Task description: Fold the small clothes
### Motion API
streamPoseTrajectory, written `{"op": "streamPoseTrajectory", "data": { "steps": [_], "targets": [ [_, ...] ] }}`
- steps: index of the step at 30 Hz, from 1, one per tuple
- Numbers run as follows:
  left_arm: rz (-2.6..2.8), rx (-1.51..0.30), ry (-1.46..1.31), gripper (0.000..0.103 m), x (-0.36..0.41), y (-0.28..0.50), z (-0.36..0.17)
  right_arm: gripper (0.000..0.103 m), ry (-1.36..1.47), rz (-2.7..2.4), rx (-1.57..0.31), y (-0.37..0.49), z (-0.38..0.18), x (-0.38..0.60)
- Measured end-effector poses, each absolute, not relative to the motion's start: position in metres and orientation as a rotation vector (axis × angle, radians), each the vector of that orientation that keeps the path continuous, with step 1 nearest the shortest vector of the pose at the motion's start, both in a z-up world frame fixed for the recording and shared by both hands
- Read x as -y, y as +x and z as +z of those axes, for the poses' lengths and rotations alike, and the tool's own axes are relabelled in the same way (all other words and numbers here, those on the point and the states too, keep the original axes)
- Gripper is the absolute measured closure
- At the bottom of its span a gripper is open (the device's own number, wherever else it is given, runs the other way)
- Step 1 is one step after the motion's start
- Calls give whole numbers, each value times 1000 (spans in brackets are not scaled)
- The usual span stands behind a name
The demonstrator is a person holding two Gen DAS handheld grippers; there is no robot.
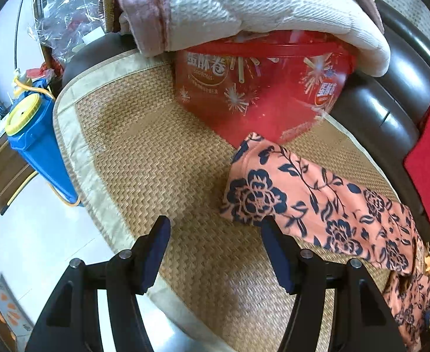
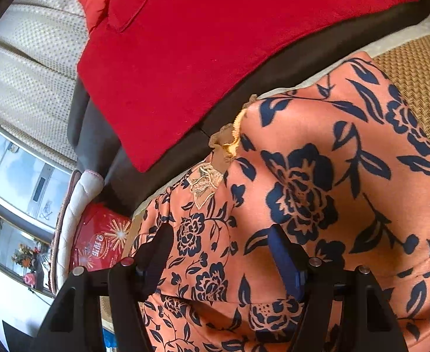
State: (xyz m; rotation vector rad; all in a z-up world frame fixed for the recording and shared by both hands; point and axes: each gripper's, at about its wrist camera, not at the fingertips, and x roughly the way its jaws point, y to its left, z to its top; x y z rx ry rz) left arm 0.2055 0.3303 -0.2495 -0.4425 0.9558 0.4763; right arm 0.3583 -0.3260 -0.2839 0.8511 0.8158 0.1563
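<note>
Orange floral garment (image 2: 317,176) under spread right fingers (image 2: 285,261), just beside spread left fingers (image 1: 276,252), unpinched

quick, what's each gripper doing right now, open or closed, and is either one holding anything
Left gripper: open, holding nothing, above the woven straw mat.
Right gripper: open over the orange garment with navy flowers, not clamped on it.
</note>
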Motion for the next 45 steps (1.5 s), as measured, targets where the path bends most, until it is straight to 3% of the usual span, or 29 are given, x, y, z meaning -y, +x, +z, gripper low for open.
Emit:
{"op": "streamPoseTrajectory", "data": {
  "steps": [14, 15, 18, 28, 38, 45],
  "targets": [
    [464, -987, -388, 39, -314, 277, -305, 32, 810, 138, -805, 365, -284, 313],
    [462, -985, -383, 45, -314, 279, -305, 32, 807, 137, -805, 365, -284, 313],
    [418, -976, -345, 90, -306, 285, -301, 32, 800, 132, -804, 366, -284, 312],
    [171, -931, -111, 92, -213, 313, -268, 32, 827, 85, -783, 361, -285, 326],
    [-270, -723, 40, 93, -14, 322, -144, 32, 879, 72, -731, 350, -276, 349],
    [-620, -703, 52, 91, 150, 304, -94, 32, 969, 93, -669, 335, -271, 380]
  ]
}}
